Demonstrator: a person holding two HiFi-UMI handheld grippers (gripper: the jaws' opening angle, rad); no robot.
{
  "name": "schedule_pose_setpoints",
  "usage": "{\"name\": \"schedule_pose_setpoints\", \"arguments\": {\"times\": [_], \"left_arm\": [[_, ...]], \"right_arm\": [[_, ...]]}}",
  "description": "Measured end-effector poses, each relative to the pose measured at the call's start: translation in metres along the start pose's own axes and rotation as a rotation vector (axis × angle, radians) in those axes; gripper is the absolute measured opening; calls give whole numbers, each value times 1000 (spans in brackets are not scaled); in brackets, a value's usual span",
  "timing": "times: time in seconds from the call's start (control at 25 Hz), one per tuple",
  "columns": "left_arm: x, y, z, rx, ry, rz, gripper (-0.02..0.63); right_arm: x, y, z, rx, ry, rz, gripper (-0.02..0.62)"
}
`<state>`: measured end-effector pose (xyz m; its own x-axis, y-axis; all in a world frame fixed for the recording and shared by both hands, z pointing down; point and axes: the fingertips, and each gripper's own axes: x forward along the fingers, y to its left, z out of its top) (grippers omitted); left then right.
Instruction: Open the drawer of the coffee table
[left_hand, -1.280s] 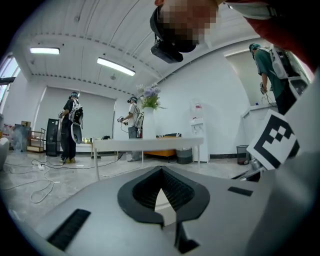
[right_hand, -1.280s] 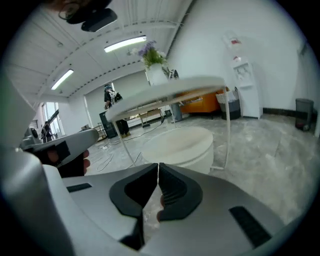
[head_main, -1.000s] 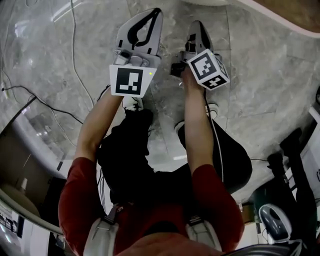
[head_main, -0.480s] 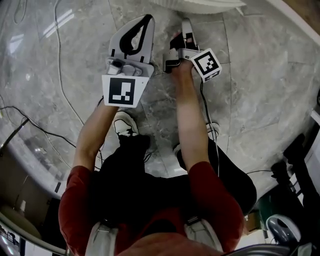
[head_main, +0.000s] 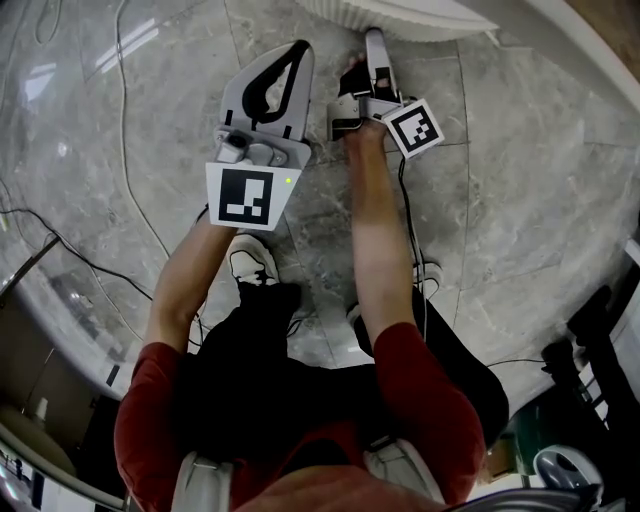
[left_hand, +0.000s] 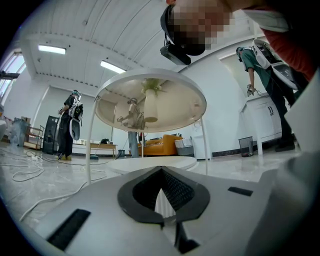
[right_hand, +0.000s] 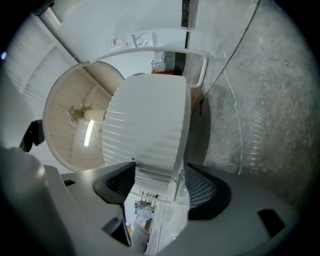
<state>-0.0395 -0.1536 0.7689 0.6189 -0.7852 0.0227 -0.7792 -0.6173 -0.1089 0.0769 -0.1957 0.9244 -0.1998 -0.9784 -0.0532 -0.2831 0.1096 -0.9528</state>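
While newly wide, right tool (right_hand: 160, 172) astride ribbed drawer (right_hand: 147, 120).

Beneath us lies a polished grey marble floor (head_main: 520, 200), with thin cables (head_main: 120, 120) trailing across its left side. We see white walls (left_hand: 225, 90) and a white ceiling with two bright light strips (left_hand: 52, 49). An orange sofa (left_hand: 159, 145) stands by the far wall, with white cabinets (left_hand: 265, 122) at the right and a dark bin (left_hand: 246, 146) beside them.
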Motion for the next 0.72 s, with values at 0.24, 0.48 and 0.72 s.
{"name": "schedule_pose_setpoints", "arguments": {"times": [0.24, 0.48, 0.72], "left_arm": [[-3, 0, -8, 1, 29, 3, 9], [-4, -1, -16, 5, 49, 4, 9], [-5, -6, -22, 7, 61, -1, 9]], "right_arm": [[1, 1, 0, 102, -56, 103, 302], [6, 4, 0, 118, -68, 175, 302], [6, 14, 1, 87, -66, 215, 276]]}}
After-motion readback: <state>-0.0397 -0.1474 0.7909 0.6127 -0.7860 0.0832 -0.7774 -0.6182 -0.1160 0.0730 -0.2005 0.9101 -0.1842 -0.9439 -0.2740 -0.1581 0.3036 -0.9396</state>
